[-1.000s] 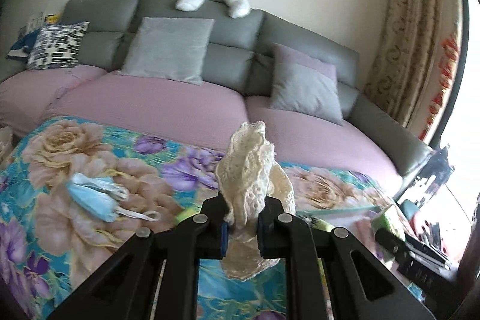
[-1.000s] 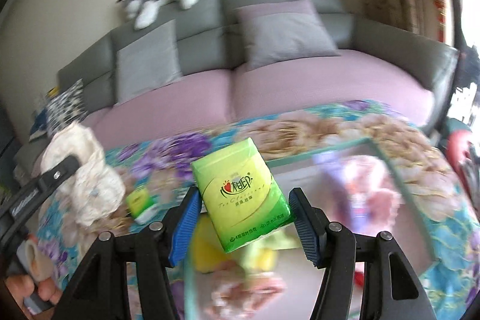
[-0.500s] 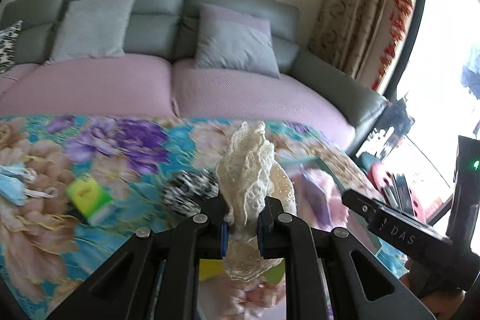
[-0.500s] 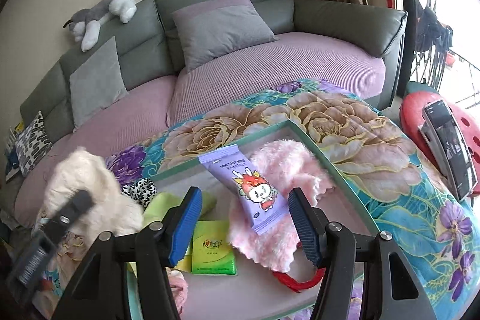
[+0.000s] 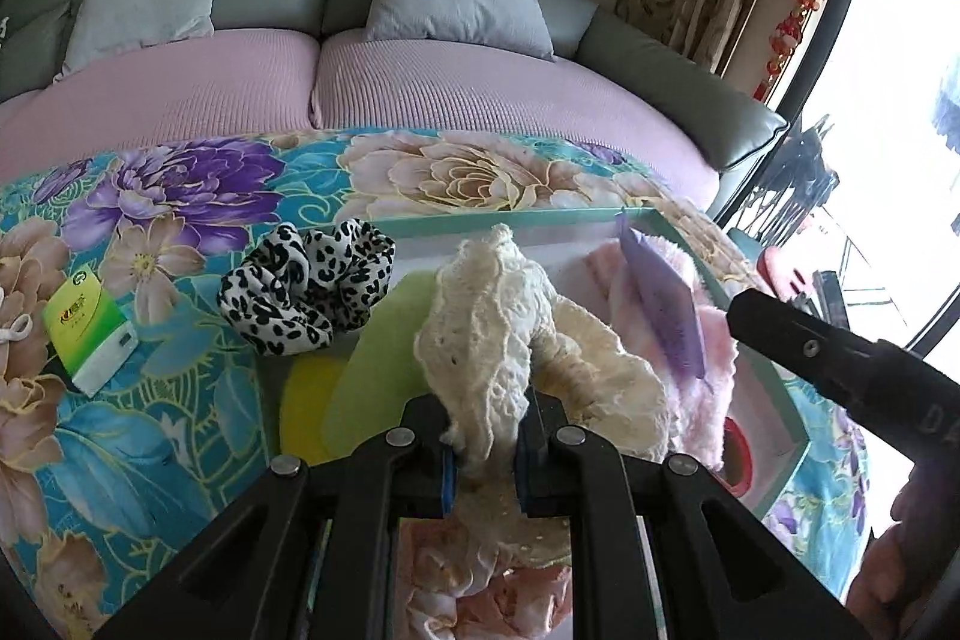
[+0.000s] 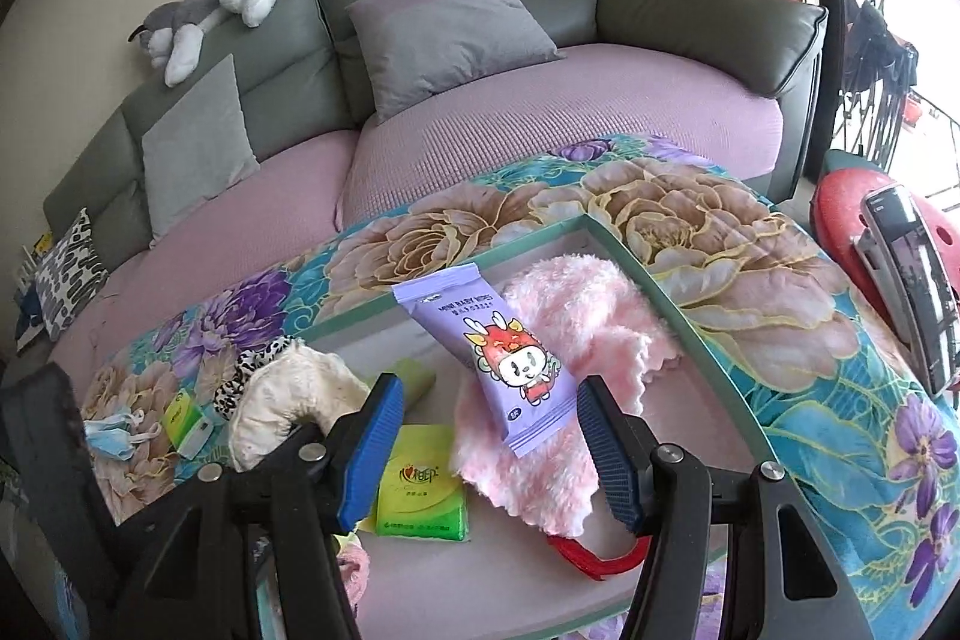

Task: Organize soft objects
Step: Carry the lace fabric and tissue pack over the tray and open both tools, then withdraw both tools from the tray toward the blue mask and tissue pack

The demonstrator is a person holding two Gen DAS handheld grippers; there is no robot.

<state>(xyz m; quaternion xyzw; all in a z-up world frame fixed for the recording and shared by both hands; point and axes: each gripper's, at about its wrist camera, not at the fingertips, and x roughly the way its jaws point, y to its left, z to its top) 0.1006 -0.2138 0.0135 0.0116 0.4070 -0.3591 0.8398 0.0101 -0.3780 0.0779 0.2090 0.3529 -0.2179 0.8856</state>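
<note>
a grey sofa (image 6: pixel 456 58) with pink seat covers runs behind a table under a floral cloth (image 5: pixel 150 400). on the cloth sits a shallow green-rimmed tray (image 6: pixel 672 310) holding a fluffy pink cloth (image 6: pixel 576 316), a purple wipes packet (image 6: pixel 492 340) lying on it, and a green tissue pack (image 6: pixel 420 484). the left gripper (image 5: pixel 483 451) is clamped tight on a cream lace scrunchie (image 5: pixel 492 334), held above the tray's near end. the right gripper (image 6: pixel 489 436) hangs over the tray with jaws apart, nothing between them. a leopard-print scrunchie (image 5: pixel 306 280) lies on the cloth beside the tray.
</note>
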